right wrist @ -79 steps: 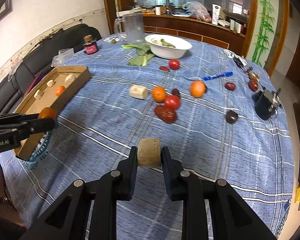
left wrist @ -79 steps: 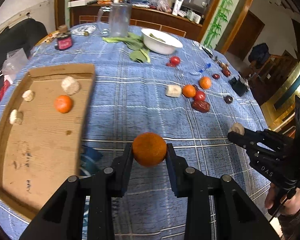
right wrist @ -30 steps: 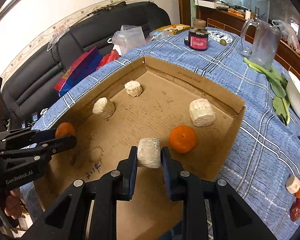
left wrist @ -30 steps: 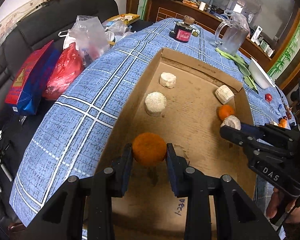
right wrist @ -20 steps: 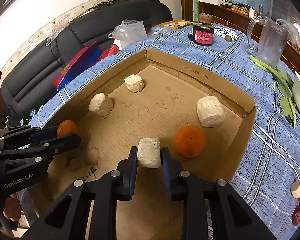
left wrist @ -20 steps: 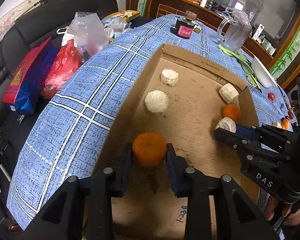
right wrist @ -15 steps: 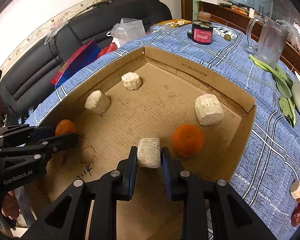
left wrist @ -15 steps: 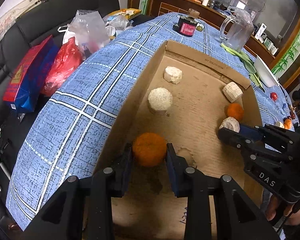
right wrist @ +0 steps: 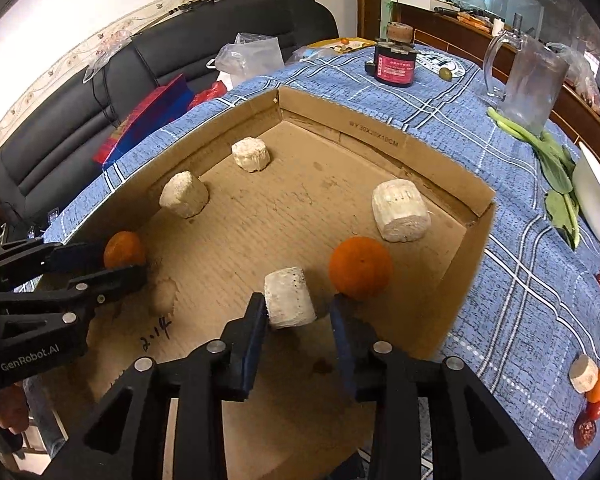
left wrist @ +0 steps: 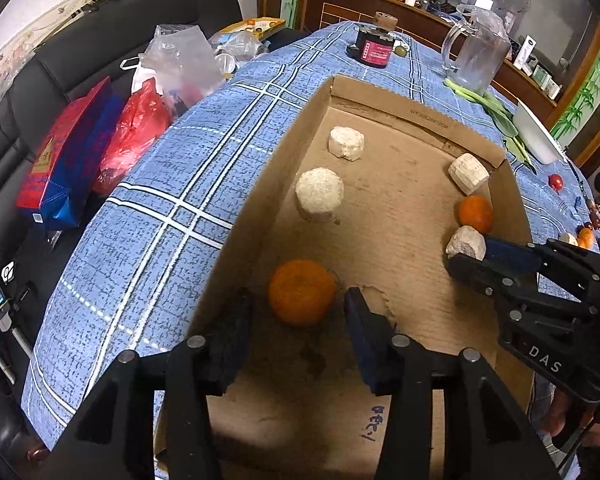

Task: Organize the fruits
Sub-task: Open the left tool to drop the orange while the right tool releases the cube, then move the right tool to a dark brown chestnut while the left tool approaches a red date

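Note:
A shallow cardboard box lies on the blue plaid table. My left gripper is over its near left corner. Its jaws are opening, and an orange sits between them with a gap on each side. My right gripper hangs over the box's near right part, its jaws opening too. A pale cylindrical chunk stands between them, close to the left pad and apart from the right one. Each gripper shows in the other's view: the right gripper and the left gripper.
Inside the box lie three more pale chunks and a second orange. Past it stand a dark jar, a glass pitcher, greens and a white bowl. Loose fruits lie at the right. Bags rest on a black sofa.
Both pairs of jaws have spread apart. The orange and the pale chunk, gripped half a second ago, now sit loose between the pads. Neither hand has shifted noticeably.

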`<control>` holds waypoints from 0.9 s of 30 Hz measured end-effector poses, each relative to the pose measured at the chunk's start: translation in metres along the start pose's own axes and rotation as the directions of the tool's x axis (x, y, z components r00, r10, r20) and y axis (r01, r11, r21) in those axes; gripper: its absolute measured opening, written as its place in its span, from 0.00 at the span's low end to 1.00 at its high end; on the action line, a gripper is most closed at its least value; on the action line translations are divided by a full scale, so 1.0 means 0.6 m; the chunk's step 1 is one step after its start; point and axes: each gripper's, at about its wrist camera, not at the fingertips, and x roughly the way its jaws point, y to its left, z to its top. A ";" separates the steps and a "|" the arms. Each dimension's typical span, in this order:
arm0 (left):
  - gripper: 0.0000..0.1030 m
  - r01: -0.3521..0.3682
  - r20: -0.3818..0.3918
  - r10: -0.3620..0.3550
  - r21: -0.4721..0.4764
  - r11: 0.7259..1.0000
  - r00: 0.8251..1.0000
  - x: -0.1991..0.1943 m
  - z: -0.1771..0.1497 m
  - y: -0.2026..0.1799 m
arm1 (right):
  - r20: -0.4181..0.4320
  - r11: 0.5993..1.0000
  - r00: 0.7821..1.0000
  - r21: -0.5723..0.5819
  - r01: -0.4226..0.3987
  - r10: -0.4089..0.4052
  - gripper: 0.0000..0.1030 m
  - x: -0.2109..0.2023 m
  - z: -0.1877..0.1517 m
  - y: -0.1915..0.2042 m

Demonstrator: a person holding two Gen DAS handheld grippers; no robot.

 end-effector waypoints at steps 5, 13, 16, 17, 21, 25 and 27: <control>0.51 -0.012 0.012 0.012 -0.010 1.000 1.000 -0.017 -0.009 0.001 | 0.017 1.000 1.000 0.002 0.000 0.000 0.39 -0.022 -0.004 0.000; 0.56 -0.044 0.057 0.044 0.003 0.999 0.997 -0.054 -0.023 -0.014 | 0.060 1.000 0.998 -0.008 0.008 -0.007 0.55 -0.079 -0.025 0.010; 0.58 -0.060 0.080 0.060 0.006 0.998 0.995 -0.069 -0.028 -0.021 | 0.076 1.000 0.997 -0.008 0.015 -0.014 0.55 -0.104 -0.043 0.007; 0.58 -0.067 0.087 0.067 0.007 0.998 0.994 -0.074 -0.030 -0.026 | 0.081 1.000 0.997 -0.002 0.017 -0.017 0.55 -0.113 -0.051 0.004; 0.61 -0.082 0.107 0.080 0.020 0.996 0.991 -0.089 -0.038 -0.045 | 0.087 0.999 0.996 0.040 0.021 -0.024 0.55 -0.146 -0.085 -0.023; 0.66 -0.079 0.123 0.075 0.034 0.996 0.990 -0.098 -0.046 -0.077 | 0.088 0.995 0.995 0.091 0.043 -0.051 0.55 -0.176 -0.128 -0.062; 0.66 -0.073 0.124 0.067 0.047 0.996 0.990 -0.099 -0.049 -0.096 | 0.089 0.991 0.994 0.123 0.059 -0.070 0.56 -0.192 -0.154 -0.085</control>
